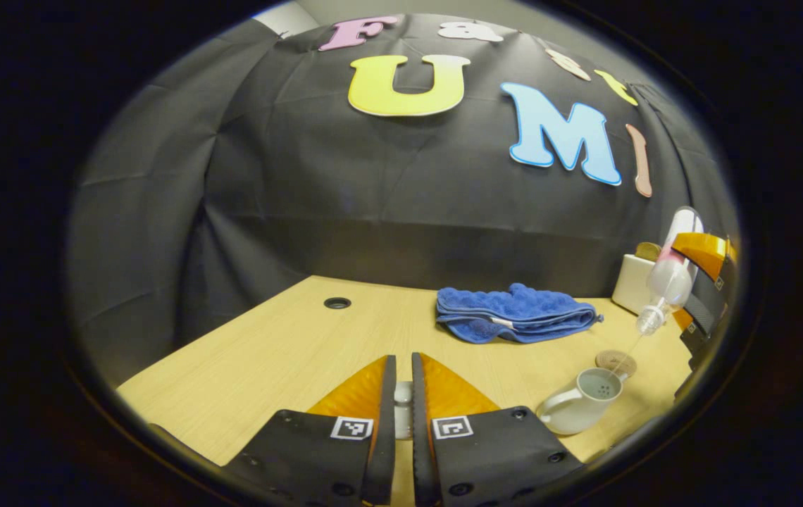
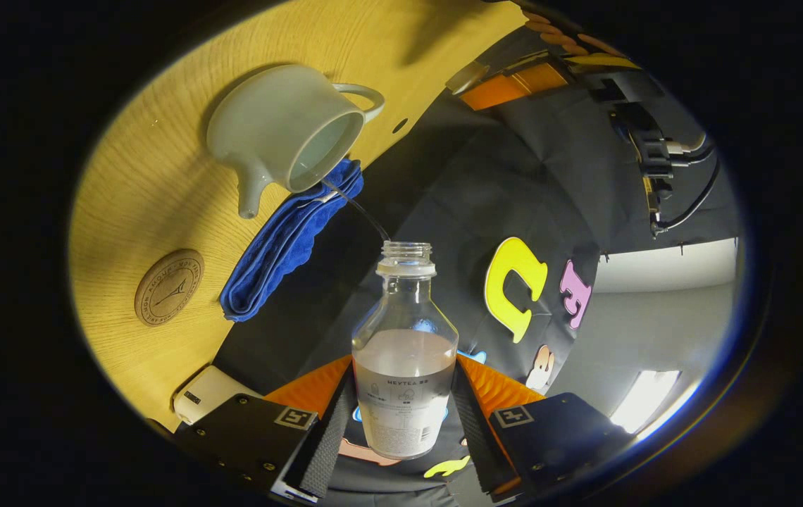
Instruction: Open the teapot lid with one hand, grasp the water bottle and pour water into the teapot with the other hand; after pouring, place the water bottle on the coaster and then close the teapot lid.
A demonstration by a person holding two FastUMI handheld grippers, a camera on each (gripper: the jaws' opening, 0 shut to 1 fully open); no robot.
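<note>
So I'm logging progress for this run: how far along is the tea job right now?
Done: the teapot stands open, and the left gripper is shut on a small white piece, likely its lid. In hand: the right gripper holds the tilted water bottle, a thin stream running into the teapot. Left: set the bottle on the coaster, then close the lid.
</note>
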